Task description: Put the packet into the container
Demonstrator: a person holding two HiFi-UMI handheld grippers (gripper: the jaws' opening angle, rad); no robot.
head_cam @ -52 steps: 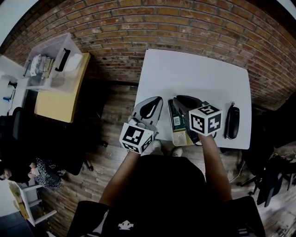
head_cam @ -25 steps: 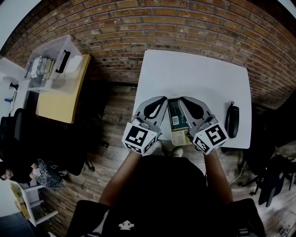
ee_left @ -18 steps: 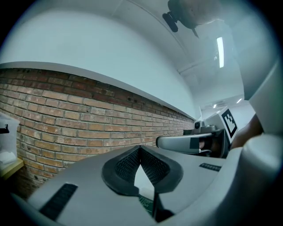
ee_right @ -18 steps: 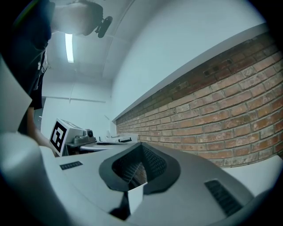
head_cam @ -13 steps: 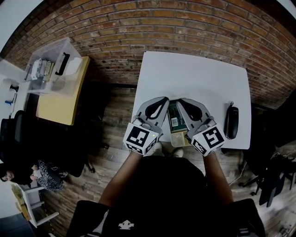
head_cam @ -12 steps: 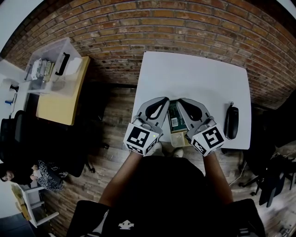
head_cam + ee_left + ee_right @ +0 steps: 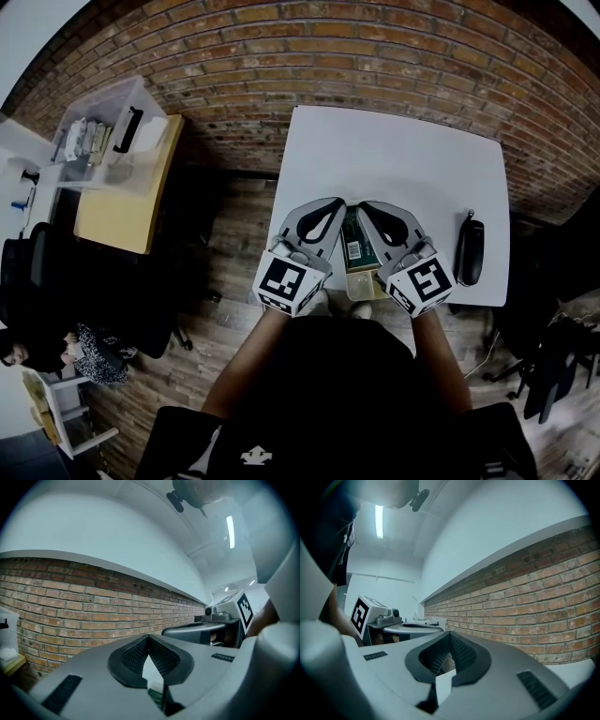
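Note:
A dark green packet (image 7: 353,240) lies inside a pale, narrow container (image 7: 362,283) at the front edge of the white table (image 7: 403,159). My left gripper (image 7: 334,202) rests just left of the container, jaws shut with nothing between them. My right gripper (image 7: 366,206) rests just right of it, also shut and empty. In the left gripper view a corner of the green packet (image 7: 154,697) shows below the closed pads (image 7: 136,654). In the right gripper view the closed pads (image 7: 461,652) point toward the brick wall.
A black oblong object (image 7: 469,250) lies near the table's right edge. A brick wall (image 7: 375,56) runs behind the table. To the left stands a yellow side table (image 7: 122,202) with a clear lidded bin (image 7: 103,127). Wooden floor lies between.
The right gripper came off the top of the container and settled at its right side. Over the last second both grippers stayed almost still beside it.

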